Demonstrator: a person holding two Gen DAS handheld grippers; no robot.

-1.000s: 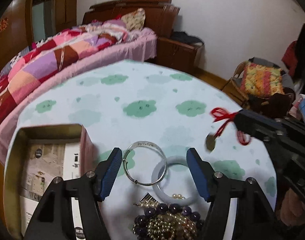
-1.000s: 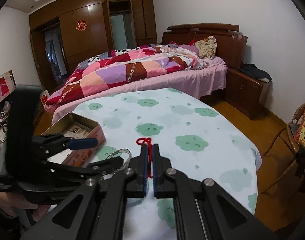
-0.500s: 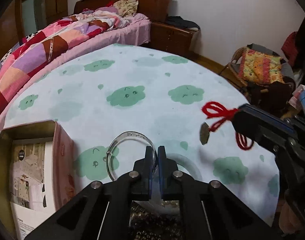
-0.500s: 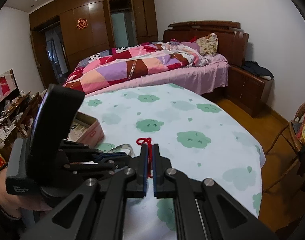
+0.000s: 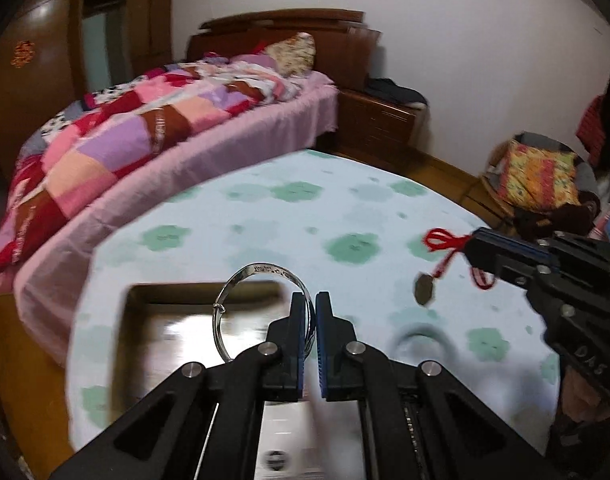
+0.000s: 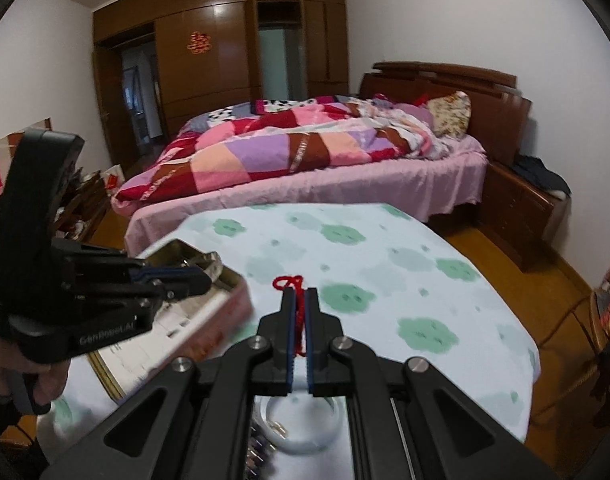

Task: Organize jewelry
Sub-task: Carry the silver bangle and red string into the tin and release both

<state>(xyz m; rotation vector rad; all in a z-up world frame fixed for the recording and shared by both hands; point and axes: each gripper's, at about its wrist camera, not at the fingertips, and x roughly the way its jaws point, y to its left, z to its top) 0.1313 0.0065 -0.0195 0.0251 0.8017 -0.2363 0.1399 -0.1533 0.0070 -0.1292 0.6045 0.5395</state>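
Item: jewelry in transit to tin box (image 5: 137, 320).
I hold silver bangle (image 5: 257, 304) clamped in left gripper (image 5: 309, 320) above it for dropping; right gripper (image 6: 299, 316) pinches red cord (image 6: 291, 283), pendant (image 5: 424, 289) dangling clear.

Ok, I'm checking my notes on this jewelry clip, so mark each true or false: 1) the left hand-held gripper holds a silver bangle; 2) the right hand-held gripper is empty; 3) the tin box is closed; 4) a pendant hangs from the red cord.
1) True: the left hand-held gripper is shut on the silver bangle.
2) False: the right hand-held gripper is shut on a red cord.
3) False: the tin box is open.
4) True: a pendant dangles below the cord.
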